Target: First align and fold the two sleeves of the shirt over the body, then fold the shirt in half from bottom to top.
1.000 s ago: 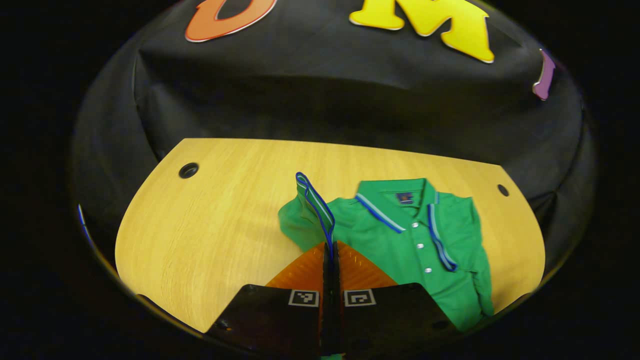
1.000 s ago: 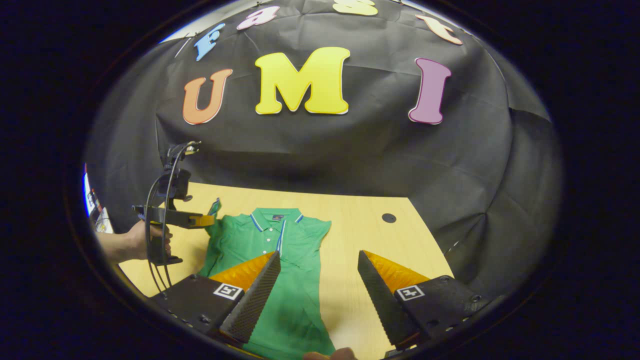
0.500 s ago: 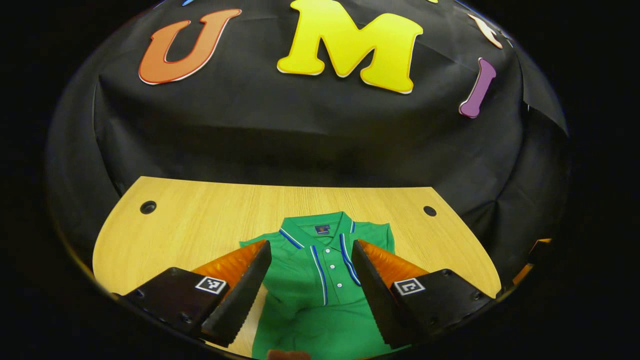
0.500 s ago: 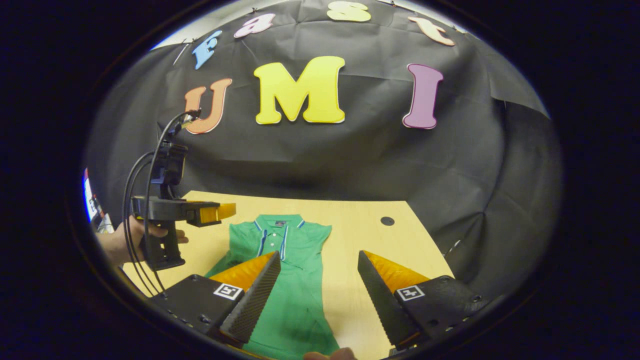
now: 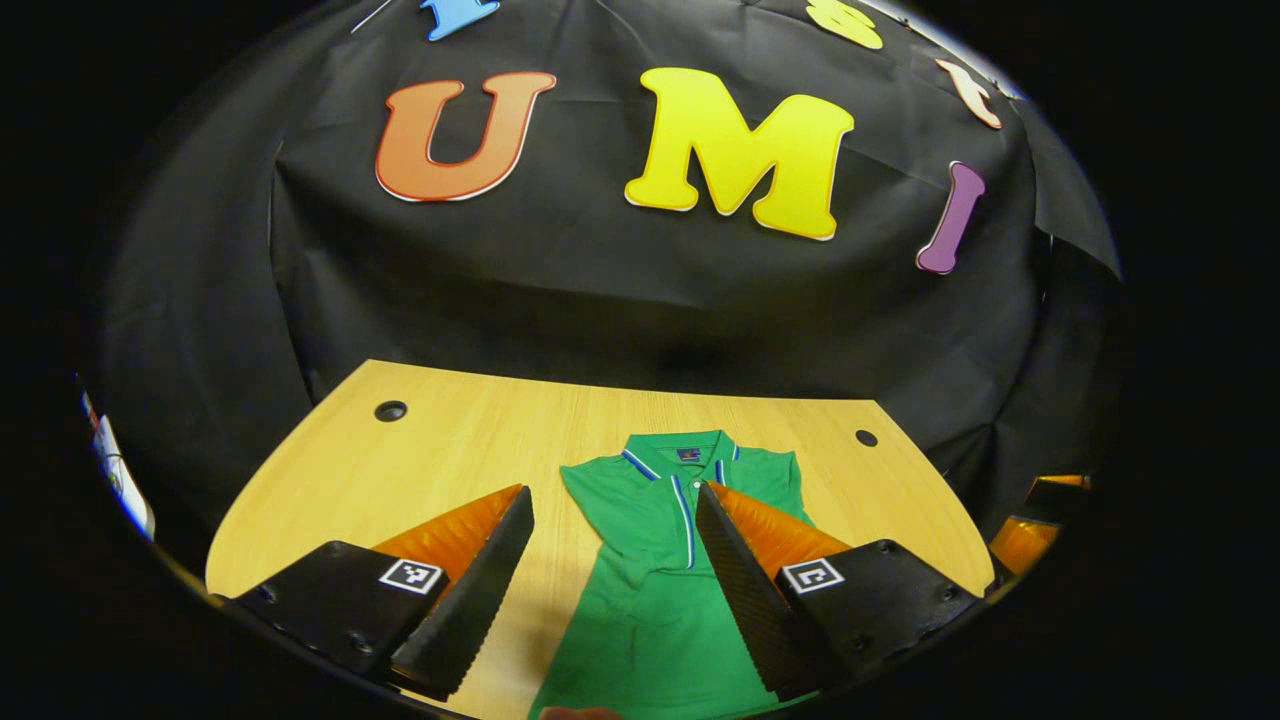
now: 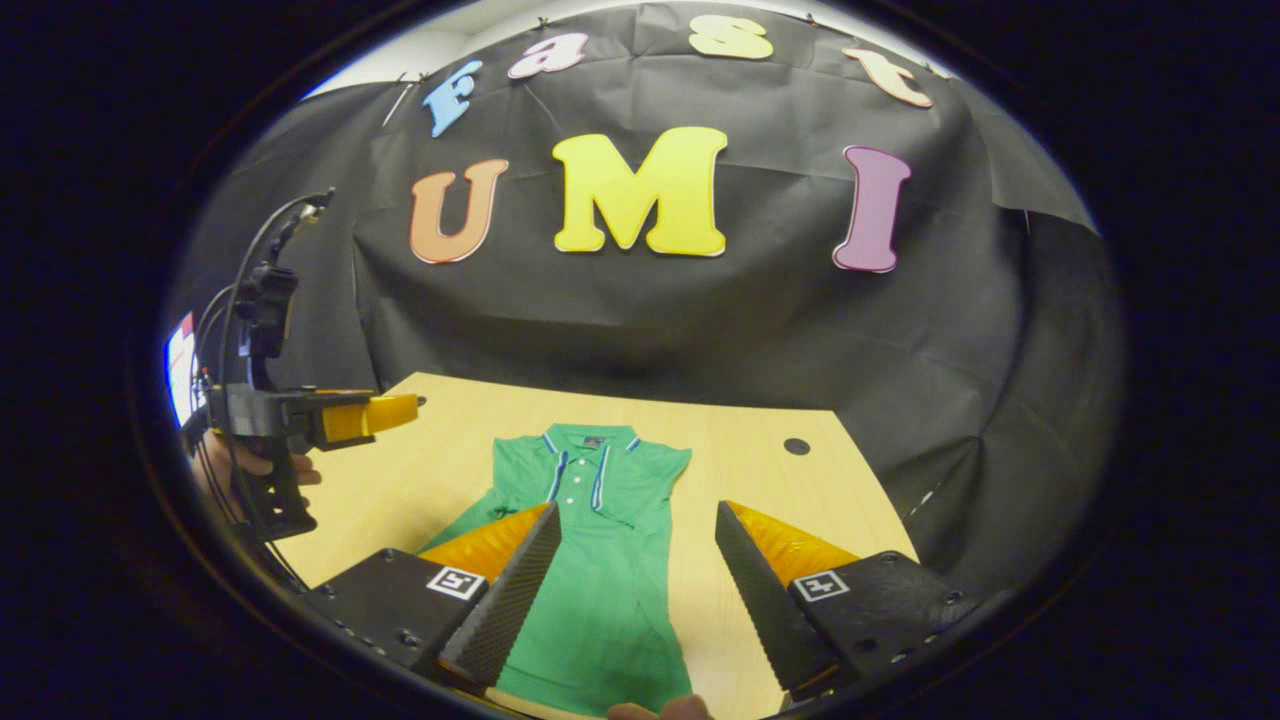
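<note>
Two sleeves folded over shirt [image 6: 590, 560].

Inspector: Item under review, one green polo shirt [image 5: 655, 590]; lying flat, front side up, on the counter [image 5: 460, 450]; collar [image 5: 678, 457] at the far end, hem toward the near edge.

Clerk: Condition?

Inspector: Blue-and-white striped trim on collar and placket; white buttons [image 6: 581, 487] visible; both sleeves folded in over the body, giving a narrow long outline; bottom half not yet folded up; minor wrinkling near the left shoulder.
</note>
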Available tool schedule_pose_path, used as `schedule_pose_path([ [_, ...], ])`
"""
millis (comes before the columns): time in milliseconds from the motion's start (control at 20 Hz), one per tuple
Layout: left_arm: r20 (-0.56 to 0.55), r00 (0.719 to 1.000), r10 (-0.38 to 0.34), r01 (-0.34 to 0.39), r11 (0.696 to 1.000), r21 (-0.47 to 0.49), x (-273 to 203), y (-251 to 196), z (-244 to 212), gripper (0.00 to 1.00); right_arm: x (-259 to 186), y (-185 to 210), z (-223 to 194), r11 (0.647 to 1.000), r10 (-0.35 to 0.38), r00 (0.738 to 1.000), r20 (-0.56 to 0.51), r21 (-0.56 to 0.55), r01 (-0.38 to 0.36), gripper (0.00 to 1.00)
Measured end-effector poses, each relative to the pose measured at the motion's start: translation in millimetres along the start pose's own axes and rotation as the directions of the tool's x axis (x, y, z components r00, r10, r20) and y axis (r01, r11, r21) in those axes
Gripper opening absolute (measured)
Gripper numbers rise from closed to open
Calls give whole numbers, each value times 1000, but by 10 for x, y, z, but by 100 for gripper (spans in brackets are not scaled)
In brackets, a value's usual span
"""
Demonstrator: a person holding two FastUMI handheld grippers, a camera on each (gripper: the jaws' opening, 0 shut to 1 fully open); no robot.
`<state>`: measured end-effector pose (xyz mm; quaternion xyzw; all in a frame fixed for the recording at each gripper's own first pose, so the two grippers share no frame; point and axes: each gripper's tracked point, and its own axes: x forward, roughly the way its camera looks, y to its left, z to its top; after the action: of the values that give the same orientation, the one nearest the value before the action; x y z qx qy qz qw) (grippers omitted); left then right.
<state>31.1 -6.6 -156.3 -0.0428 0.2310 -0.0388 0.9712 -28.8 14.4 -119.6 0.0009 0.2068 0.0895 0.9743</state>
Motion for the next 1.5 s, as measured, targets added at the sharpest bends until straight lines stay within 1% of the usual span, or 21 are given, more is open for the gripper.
schedule_pose_path([
  [150,10,1000,17,-17,1000,-8,-374,85,-131,100,-114,-57,-137,1000,6,1000,-20,-6,-6,97],
  [200,6,1000,22,-22,1000,-17,-469,105,-193,100,-150,-81,-206,1000,7,1000,-30,-16,-7,96],
  [300,-35,999,22,-23,999,-26,-626,107,-407,100,-210,-162,-411,999,2,997,-79,-31,-5,97],
  [350,-63,998,26,-27,1000,-16,-711,131,-535,100,-227,-199,-539,1000,3,994,-113,-30,-7,96],
  [450,-108,994,34,-34,999,0,-848,203,-770,100,-254,-244,-768,1000,9,986,-165,-19,-12,97],
  [600,-160,987,21,-20,1000,7,-948,214,-1146,100,-256,-330,-1119,1000,5,976,-220,-17,-9,96],
  [700,-176,984,12,-7,1000,27,-980,215,-1390,100,-235,-372,-1384,1000,0,968,-250,-14,-4,96],
  [800,-218,976,1,7,999,34,-985,200,-1739,100,-193,-347,-1706,1000,6,954,-301,6,-4,96],
  [900,-277,961,-3,11,1000,28,-1008,236,-2073,100,-170,-375,-2047,1000,-14,935,-354,-2,14,96],
  [950,-302,953,-17,22,1000,15,-1066,199,-2241,100,-166,-391,-2191,1000,-25,926,-378,-5,25,96],
  [1050,-355,935,-16,22,1000,13,-1157,254,-2507,100,-154,-358,-2396,999,-33,914,-403,-10,32,96],
  [1100,-372,928,-12,17,1000,9,-1172,292,-2583,100,-156,-360,-2486,999,-40,911,-411,-23,34,96],
  [1150,-380,925,-10,12,1000,2,-1168,318,-2645,100,-144,-372,-2563,999,-47,905,-422,-34,36,98],
  [1250,-392,920,-4,3,1000,-4,-1172,380,-2744,100,-110,-390,-2714,999,-52,895,-443,-34,41,98],
  [1500,-419,908,-19,25,1000,9,-1234,415,-2880,100,-136,-426,-2875,998,-65,878,-473,-23,62,97],
])
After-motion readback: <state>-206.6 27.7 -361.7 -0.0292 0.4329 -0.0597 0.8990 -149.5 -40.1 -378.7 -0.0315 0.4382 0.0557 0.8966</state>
